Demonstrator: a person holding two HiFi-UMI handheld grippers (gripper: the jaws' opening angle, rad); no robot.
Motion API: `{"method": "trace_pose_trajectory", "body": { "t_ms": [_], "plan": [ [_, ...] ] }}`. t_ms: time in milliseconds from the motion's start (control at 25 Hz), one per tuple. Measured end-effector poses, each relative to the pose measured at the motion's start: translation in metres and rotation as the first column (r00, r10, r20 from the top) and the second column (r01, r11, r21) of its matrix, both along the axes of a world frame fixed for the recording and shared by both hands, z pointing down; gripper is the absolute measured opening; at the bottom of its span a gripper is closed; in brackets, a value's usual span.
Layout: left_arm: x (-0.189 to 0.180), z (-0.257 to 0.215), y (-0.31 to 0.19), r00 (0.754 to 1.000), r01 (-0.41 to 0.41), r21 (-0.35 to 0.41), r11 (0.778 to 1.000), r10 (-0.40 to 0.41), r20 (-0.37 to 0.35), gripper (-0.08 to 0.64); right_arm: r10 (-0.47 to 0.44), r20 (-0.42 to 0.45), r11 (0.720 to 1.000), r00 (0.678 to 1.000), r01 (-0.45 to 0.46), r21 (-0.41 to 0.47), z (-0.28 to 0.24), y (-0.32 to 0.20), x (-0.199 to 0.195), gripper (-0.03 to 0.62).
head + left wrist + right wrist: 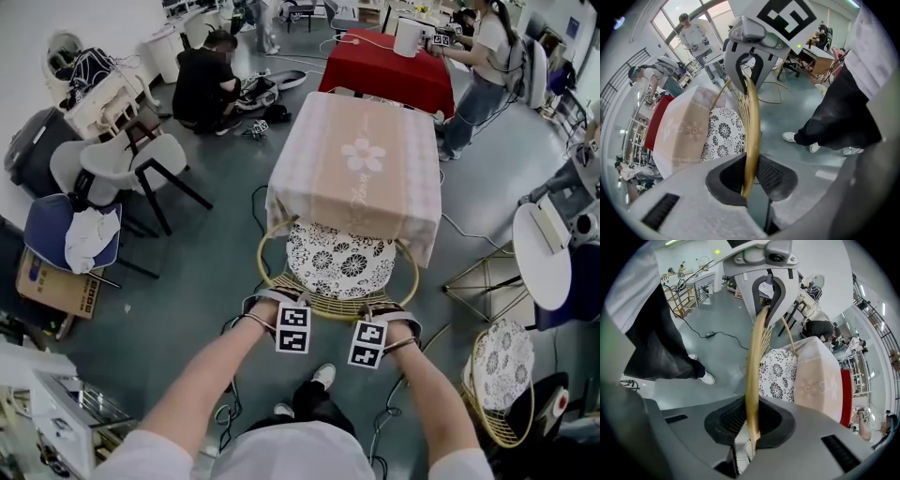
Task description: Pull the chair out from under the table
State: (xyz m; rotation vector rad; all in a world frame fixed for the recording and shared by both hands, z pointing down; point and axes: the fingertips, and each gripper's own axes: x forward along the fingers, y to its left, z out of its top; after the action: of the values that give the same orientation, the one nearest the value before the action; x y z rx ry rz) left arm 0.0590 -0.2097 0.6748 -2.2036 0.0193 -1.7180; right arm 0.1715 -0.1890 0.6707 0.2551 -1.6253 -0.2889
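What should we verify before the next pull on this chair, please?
1. Left gripper jaws clamped on chair rim: ok.
2. Right gripper jaws clamped on the rim: ok.
3. Cushion clear of the tablecloth: not ok, far edge under the cloth.
4. Floor cable clear of the legs: cannot tell, legs hidden.
5. Shoe apart from the rim: ok.

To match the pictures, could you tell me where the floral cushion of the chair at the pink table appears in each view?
Head view: floral cushion, centre.
Left gripper view: left of centre.
Right gripper view: right of centre.
Shared landmark: the pink tablecloth beside it.
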Motion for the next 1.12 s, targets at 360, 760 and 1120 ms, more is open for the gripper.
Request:
{"method": "trace_pose_trajectory", "body": {
  "t_ms": [360, 760, 1120],
  "plan": [
    [-0.006, 0.000, 0.019, 1.000, -0.020, -0.008, 1.000, 0.020, 0.010, 0.052, 0.019, -0.003, 1.000, 1.000, -0.019, 0.001, 0.000, 0.020, -0.005, 0.029],
    [-0.014, -0.002, 0.038, 0.999, -0.029, -0.004, 1.000, 0.029, 0.013, 0.052, 0.025, -0.010, 1.000, 1.000, -0.025, -0.007, -0.001, 0.042, -0.014, 0.029],
    [-0.018, 0.003, 0.065, 0.999, -0.033, -0.016, 0.999, 0.033, 0.021, 0.051, 0.017, -0.014, 1.000, 1.000, -0.017, -0.006, 0.003, 0.067, -0.017, 0.029]
  ]
}}
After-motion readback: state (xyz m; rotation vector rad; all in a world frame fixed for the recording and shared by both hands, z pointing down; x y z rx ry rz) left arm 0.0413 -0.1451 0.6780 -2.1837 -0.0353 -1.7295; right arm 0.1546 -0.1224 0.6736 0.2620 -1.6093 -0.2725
